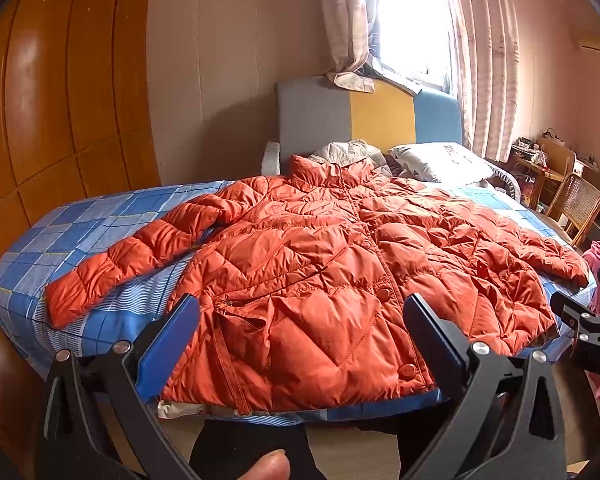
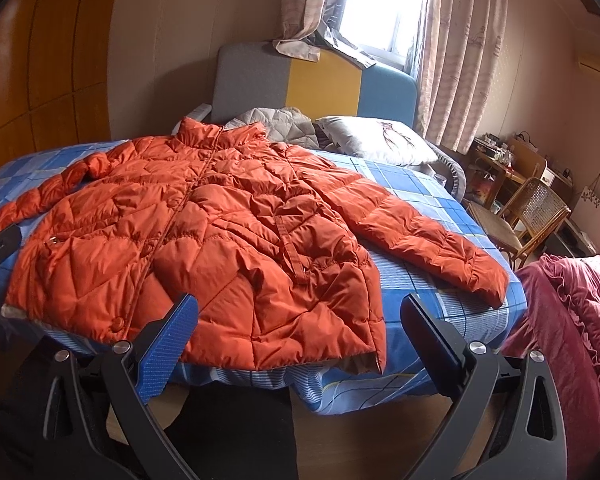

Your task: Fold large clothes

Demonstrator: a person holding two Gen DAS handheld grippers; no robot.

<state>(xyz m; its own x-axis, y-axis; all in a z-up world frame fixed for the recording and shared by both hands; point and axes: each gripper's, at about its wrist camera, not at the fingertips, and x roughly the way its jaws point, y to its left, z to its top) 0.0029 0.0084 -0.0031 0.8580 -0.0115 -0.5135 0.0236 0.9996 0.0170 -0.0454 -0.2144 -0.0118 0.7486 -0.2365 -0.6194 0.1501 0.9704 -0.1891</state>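
Note:
An orange quilted puffer jacket [image 1: 320,264] lies flat and buttoned on the blue plaid bed [image 1: 60,240], collar toward the headboard, both sleeves spread out. It also shows in the right wrist view [image 2: 204,232]. My left gripper [image 1: 300,312] is open and empty, held just off the bed's near edge over the jacket's hem. My right gripper [image 2: 298,312] is open and empty, in front of the jacket's right hem corner. The right gripper's body shows at the right edge of the left wrist view [image 1: 588,328].
A grey, yellow and blue headboard [image 1: 364,120] stands at the back with a pillow [image 1: 440,162] and a grey quilt [image 1: 348,152]. A wooden wardrobe [image 1: 60,100] is left. A cane chair [image 2: 528,216], a desk and a pink blanket [image 2: 572,320] are right.

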